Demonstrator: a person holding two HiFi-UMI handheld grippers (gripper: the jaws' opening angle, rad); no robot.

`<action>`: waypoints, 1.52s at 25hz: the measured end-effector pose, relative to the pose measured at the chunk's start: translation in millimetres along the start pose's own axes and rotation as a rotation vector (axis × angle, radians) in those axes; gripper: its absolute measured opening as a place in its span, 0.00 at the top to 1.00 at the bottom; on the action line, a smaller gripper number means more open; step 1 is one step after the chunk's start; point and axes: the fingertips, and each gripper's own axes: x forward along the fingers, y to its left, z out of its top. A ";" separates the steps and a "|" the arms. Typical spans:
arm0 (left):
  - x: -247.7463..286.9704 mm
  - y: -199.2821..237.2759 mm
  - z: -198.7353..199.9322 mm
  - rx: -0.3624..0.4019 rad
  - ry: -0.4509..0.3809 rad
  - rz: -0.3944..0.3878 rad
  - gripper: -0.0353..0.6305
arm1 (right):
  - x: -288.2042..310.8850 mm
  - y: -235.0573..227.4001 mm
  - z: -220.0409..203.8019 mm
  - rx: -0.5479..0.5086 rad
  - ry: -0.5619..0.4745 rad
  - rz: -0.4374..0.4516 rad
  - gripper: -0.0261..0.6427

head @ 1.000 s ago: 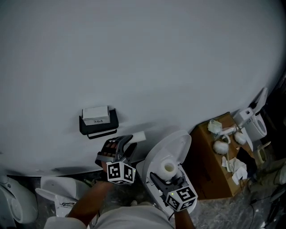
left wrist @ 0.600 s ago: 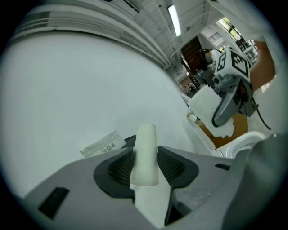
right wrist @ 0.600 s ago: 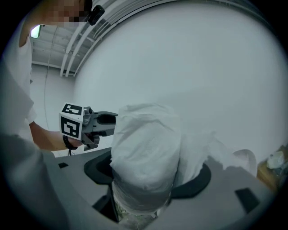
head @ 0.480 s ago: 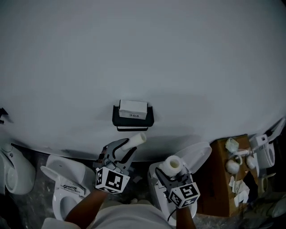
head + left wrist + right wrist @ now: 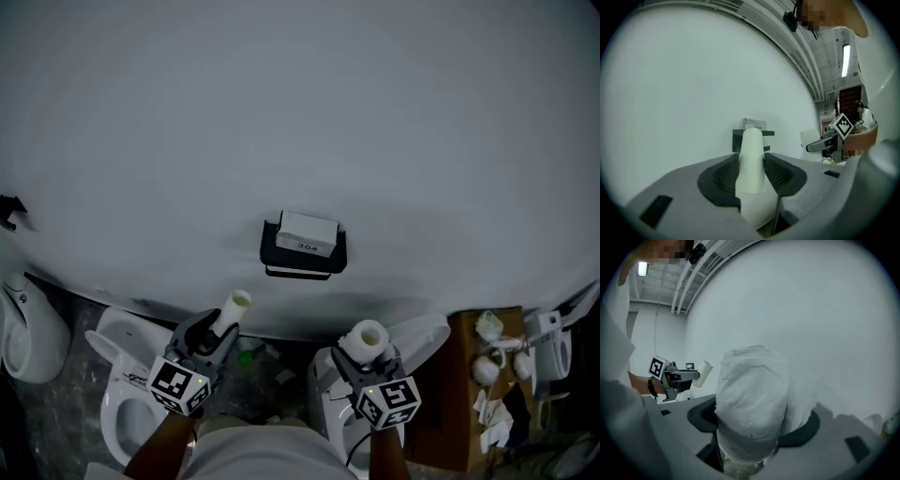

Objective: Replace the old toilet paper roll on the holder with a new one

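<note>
A black wall holder point(image 5: 303, 255) with a white box on top hangs on the pale wall, with no roll on it. My left gripper point(image 5: 221, 326) is below and to its left, shut on a thin white cardboard tube point(image 5: 233, 307). In the left gripper view the tube point(image 5: 751, 159) stands between the dark pads, and the holder point(image 5: 737, 139) shows behind it. My right gripper point(image 5: 366, 354) is below and right of the holder, shut on a full toilet paper roll point(image 5: 365, 337). The roll point(image 5: 751, 394) fills the right gripper view.
White toilets stand on the floor at the left point(image 5: 120, 384) and far left point(image 5: 30, 330), and another with a raised lid point(image 5: 424, 334) is under my right gripper. A cardboard box point(image 5: 469, 384) with small white fittings stands at the right.
My left gripper has rolled and swung left and away from below the holder, carrying the tube. The right gripper with the roll has shifted slightly. The head view has turned, so the holder sits further right.
</note>
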 end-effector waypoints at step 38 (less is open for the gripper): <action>-131.8 66.6 25.0 -0.046 -0.065 0.265 0.69 | 139.5 -74.6 -27.8 -0.887 0.497 -0.124 0.47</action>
